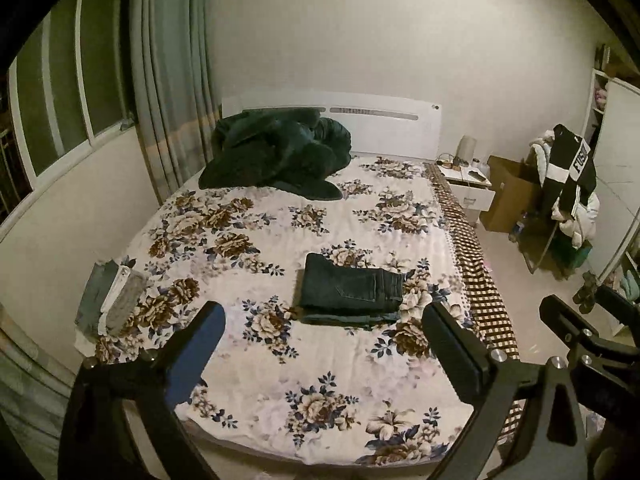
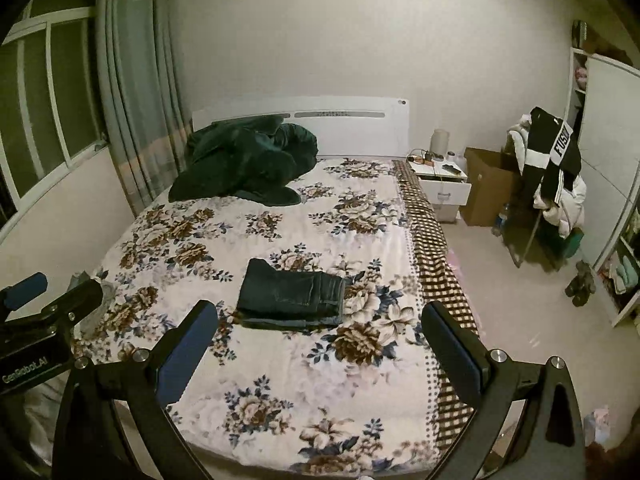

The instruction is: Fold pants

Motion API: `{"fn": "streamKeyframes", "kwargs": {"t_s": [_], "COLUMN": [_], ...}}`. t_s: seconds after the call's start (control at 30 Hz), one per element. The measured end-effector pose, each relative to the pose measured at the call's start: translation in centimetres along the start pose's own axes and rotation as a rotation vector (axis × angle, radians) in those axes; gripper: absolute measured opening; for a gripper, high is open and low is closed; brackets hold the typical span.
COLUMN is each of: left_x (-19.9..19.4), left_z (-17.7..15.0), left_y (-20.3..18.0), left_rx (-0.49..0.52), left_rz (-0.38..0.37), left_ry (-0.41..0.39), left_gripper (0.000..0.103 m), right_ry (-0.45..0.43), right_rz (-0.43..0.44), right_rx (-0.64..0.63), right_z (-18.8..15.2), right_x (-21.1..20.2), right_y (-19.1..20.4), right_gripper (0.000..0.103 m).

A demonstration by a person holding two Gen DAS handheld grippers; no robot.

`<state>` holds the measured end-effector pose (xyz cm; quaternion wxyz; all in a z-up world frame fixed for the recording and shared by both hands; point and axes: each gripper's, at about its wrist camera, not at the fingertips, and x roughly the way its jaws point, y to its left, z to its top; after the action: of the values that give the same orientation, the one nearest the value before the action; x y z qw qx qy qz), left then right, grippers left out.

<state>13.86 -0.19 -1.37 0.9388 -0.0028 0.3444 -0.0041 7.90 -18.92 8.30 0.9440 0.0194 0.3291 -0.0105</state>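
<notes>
Dark jeans lie folded into a compact rectangle on the floral bedspread, also seen in the right wrist view. My left gripper is open and empty, held back above the foot of the bed, well short of the jeans. My right gripper is open and empty too, at about the same distance. Part of the right gripper shows at the right edge of the left wrist view, and the left gripper shows at the left of the right wrist view.
A dark green quilt is heaped at the head of the bed. A small stack of folded grey and white clothes lies at the bed's left edge. A nightstand, cardboard box and clothes-laden chair stand right of the bed.
</notes>
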Motion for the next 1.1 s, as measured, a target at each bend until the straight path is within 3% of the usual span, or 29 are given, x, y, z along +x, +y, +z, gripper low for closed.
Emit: {"fn": "streamKeyframes", "kwargs": {"t_s": [0.3, 1.1], "left_x": [-2.1, -3.5], "left_z": [-1.1, -1.0], "left_y": [0.7, 1.4], "left_rx": [0.010, 0.008], "left_rz": [0.009, 0.032], "left_ry": [-0.015, -0.038], "left_gripper": [0.101, 0.101], "right_ry": [-0.012, -0.002], "right_rz": [-0.016, 0.013], "right_rx": [0.015, -0.009], "right_z": [-0.2, 0.8], "right_x": [-4.0, -2.6], "right_y": [1.1, 1.8], "right_gripper": [0.103, 0.103]}}
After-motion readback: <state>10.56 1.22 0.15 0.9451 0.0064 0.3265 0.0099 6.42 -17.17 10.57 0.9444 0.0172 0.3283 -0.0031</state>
